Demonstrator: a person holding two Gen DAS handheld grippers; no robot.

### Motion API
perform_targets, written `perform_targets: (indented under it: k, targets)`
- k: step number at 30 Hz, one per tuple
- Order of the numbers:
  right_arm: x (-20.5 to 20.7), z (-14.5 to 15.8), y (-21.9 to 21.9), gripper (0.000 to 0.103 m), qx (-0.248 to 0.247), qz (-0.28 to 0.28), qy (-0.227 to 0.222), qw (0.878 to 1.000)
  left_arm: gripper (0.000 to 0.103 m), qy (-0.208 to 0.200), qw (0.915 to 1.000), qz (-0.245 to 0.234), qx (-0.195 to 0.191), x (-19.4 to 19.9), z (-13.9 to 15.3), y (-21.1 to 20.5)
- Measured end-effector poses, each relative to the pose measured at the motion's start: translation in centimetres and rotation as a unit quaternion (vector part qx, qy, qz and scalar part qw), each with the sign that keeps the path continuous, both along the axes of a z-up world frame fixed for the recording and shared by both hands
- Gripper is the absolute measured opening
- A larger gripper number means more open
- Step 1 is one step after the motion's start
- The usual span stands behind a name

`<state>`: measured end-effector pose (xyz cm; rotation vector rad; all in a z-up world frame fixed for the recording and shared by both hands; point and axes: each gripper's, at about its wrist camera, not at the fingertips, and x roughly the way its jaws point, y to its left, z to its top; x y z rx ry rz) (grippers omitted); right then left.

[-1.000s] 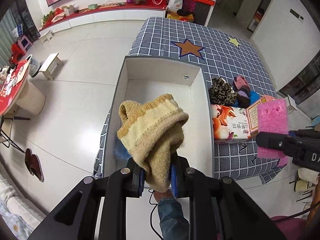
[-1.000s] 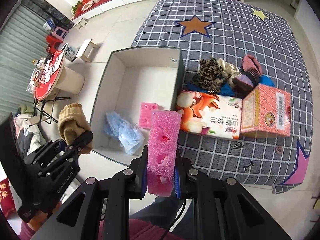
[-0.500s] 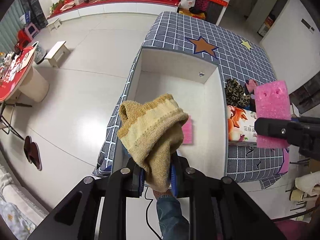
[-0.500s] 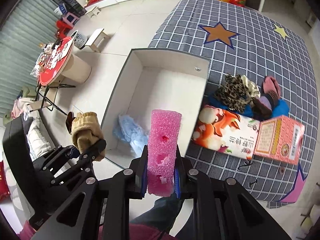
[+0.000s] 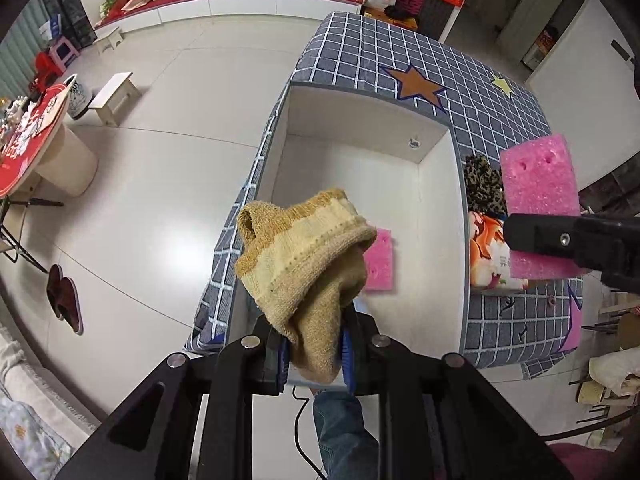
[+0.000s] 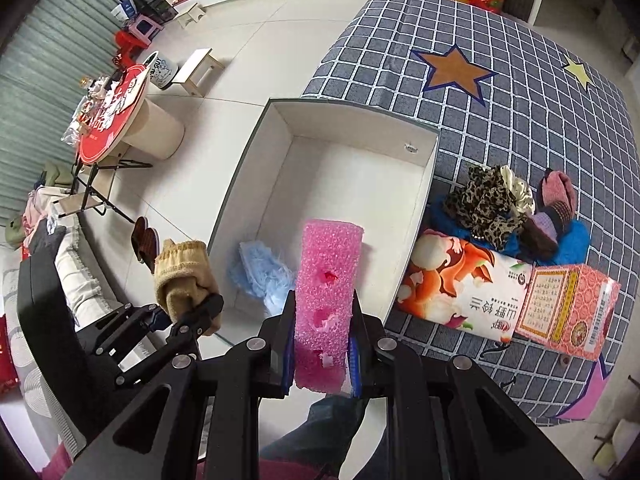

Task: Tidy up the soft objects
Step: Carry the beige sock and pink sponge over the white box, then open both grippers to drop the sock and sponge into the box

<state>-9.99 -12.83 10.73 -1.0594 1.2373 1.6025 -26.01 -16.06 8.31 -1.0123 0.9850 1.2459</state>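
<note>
My left gripper (image 5: 314, 350) is shut on a tan knitted sock (image 5: 304, 252) and holds it above the near end of the white open box (image 5: 444, 216). It also shows in the right wrist view (image 6: 180, 276). My right gripper (image 6: 322, 344) is shut on a pink sponge block (image 6: 326, 280), held upright above the box's (image 6: 332, 128) near right side; the sponge shows in the left wrist view (image 5: 538, 184) too. Inside the box lie a smaller pink sponge (image 5: 380, 258) and a light blue fluffy cloth (image 6: 256, 270).
The box sits on a grey checked tablecloth (image 6: 520, 92). Right of the box lie a leopard-print cloth (image 6: 484, 204), purple and blue soft items (image 6: 556, 216), a flowered tissue pack (image 6: 460, 280) and a pink carton (image 6: 568, 312). Floor, stools and a round red table (image 6: 112, 112) are on the left.
Both grippers have pulled back and up from the table while keeping their loads. The box looks smaller and sits further right in the left wrist view.
</note>
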Motion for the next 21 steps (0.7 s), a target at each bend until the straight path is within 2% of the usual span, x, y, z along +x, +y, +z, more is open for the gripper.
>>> perform_targets:
  k: [13, 17, 18, 20, 21]
  targets:
    - [-0.8, -1.4, 3.7, 0.021, -0.008, 0.008, -0.007, 1.000, 0.022, 0.018, 0.9996, -0.019, -0.014, 1.4, -1.8, 2.6]
    - [-1.3, -2.2, 4.9, 0.021, -0.016, 0.009, -0.008, 1.000, 0.025, 0.020, 0.9996, -0.017, -0.009, 1.6, -2.1, 2.9]
    - [-1.4, -2.3, 5.1, 0.021, -0.017, 0.009, -0.008, 1.000, 0.031, 0.019, 0.9996, -0.017, -0.009, 1.6, -2.1, 2.9]
    - [-1.7, -2.6, 5.5, 0.021, -0.019, 0.013, -0.006, 1.000, 0.049, 0.020, 0.9996, -0.018, -0.007, 1.7, -2.1, 3.0]
    - [-1.8, -2.7, 5.7, 0.021, -0.021, 0.017, -0.004, 1.000, 0.067, 0.023, 0.9996, -0.017, -0.004, 1.7, -2.1, 2.9]
